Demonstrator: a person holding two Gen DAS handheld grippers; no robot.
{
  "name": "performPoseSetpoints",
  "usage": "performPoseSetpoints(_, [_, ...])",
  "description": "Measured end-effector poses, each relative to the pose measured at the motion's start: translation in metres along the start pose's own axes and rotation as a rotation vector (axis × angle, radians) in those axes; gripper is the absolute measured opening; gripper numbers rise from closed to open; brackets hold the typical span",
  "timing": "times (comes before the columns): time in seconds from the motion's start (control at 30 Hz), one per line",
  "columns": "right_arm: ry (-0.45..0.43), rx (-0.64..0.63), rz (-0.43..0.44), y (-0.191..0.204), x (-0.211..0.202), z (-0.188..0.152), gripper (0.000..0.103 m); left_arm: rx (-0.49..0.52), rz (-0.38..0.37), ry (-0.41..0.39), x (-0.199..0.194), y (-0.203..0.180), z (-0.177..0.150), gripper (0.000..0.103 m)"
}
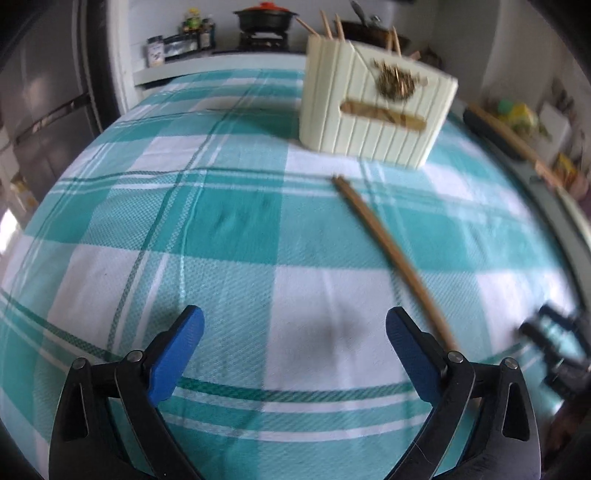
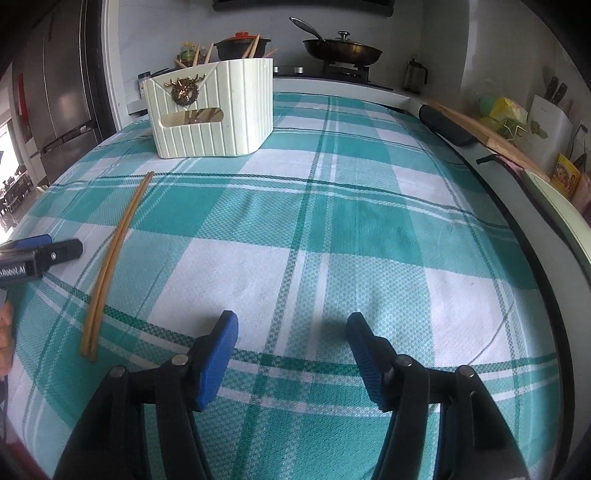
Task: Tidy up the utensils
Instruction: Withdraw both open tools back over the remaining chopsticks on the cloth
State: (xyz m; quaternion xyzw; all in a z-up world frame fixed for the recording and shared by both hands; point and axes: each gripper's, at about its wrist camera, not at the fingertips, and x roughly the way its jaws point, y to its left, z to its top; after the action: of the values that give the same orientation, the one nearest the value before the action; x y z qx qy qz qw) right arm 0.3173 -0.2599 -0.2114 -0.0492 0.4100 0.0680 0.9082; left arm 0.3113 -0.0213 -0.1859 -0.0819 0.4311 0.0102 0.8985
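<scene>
Our left hand-held gripper [image 1: 294, 334] hangs low over the table [image 1: 229, 236], its blue fingers [image 1: 177, 354] spread wide with nothing between them. Our right hand-held gripper [image 2: 292, 345] is also spread wide and holds nothing; it shows blurred at the right edge of the left wrist view [image 1: 554, 354], and the left one shows at the left edge of the right wrist view [image 2: 40, 254].

A pair of chopsticks [image 1: 391, 254] lies flat on the checked cloth [image 2: 314, 229], the two sticks side by side and touching. In the left wrist view their near end runs just beside our left gripper's right finger; whether it touches the finger we cannot tell. In the right wrist view the chopsticks [image 2: 114, 258] lie between the two grippers, nearer the left one.

The cream holder [image 2: 210, 110] stands upright at the far side of the table, well apart from the loose pair, with several chopsticks [image 1: 328, 26] sticking up out of it. Behind it, on the stove, sit a pot [image 2: 242, 46] and a pan [image 2: 341, 48].
</scene>
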Motion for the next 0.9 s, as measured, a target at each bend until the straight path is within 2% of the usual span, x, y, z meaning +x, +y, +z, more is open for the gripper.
performPoseSetpoints(0.17, [0.0, 0.001, -0.001, 0.0, 0.001, 0.0, 0.062, -0.032, -0.035, -0.013, -0.001, -0.017, 0.012, 0.099])
performPoseSetpoints(0.33, [0.0, 0.003, 0.001, 0.0, 0.001, 0.0, 0.062, 0.014, 0.009, 0.021, 0.012, -0.037, 0.009, 0.099])
performPoseSetpoints(0.53, [0.001, 0.004, 0.003, 0.0, 0.001, 0.0, 0.063, 0.025, 0.047, 0.038, 0.02, -0.039, 0.004, 0.099])
performPoseSetpoints(0.9, [0.001, 0.004, 0.004, -0.001, 0.001, 0.0, 0.063, 0.031, 0.058, 0.044, 0.022, -0.038, 0.005, 0.101])
